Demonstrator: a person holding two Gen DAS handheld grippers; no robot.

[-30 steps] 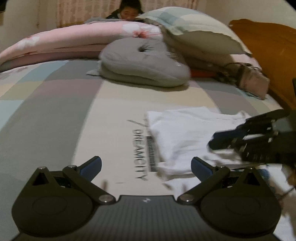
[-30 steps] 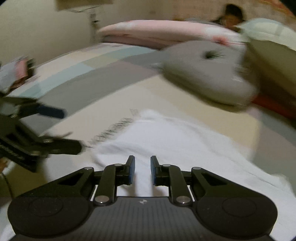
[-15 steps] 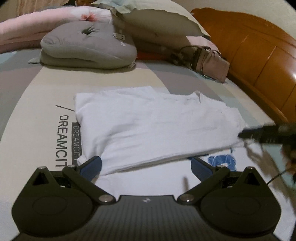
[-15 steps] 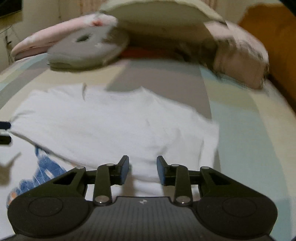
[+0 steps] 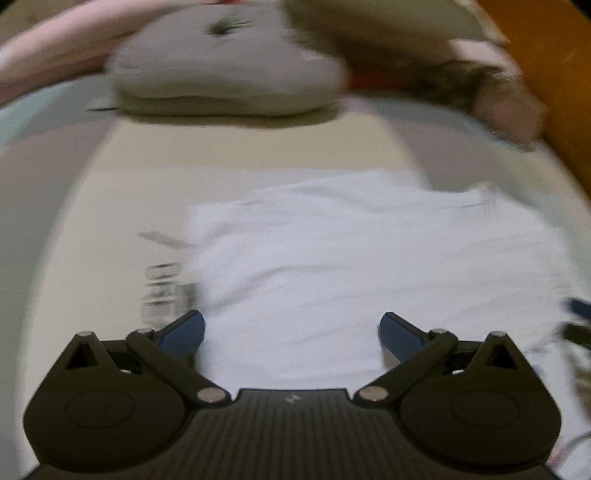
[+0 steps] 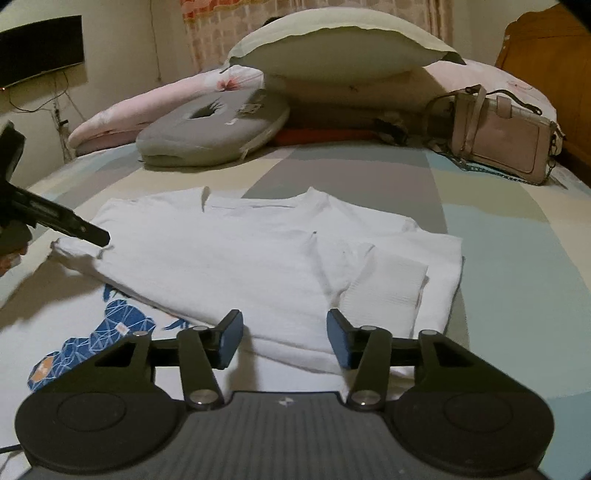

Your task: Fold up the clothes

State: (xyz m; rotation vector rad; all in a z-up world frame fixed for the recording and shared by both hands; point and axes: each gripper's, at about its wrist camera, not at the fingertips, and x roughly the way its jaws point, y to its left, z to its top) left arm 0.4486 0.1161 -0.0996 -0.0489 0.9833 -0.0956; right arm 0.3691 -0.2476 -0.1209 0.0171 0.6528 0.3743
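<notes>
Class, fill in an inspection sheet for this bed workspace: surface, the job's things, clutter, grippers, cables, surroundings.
Surface: bed sheet in grey, beige and pale blue blocks.
Job's things: white T-shirt, partly folded, blue print showing on the layer under the fold.
Clutter: grey cushion, large pillow, pink quilt, pink handbag.
Grippers: right gripper opening, nothing between the jaws; left gripper open over the shirt, nothing held.
Cables: wires hanging on the wall below the screen.
Surroundings: wooden headboard, curtain.
</notes>
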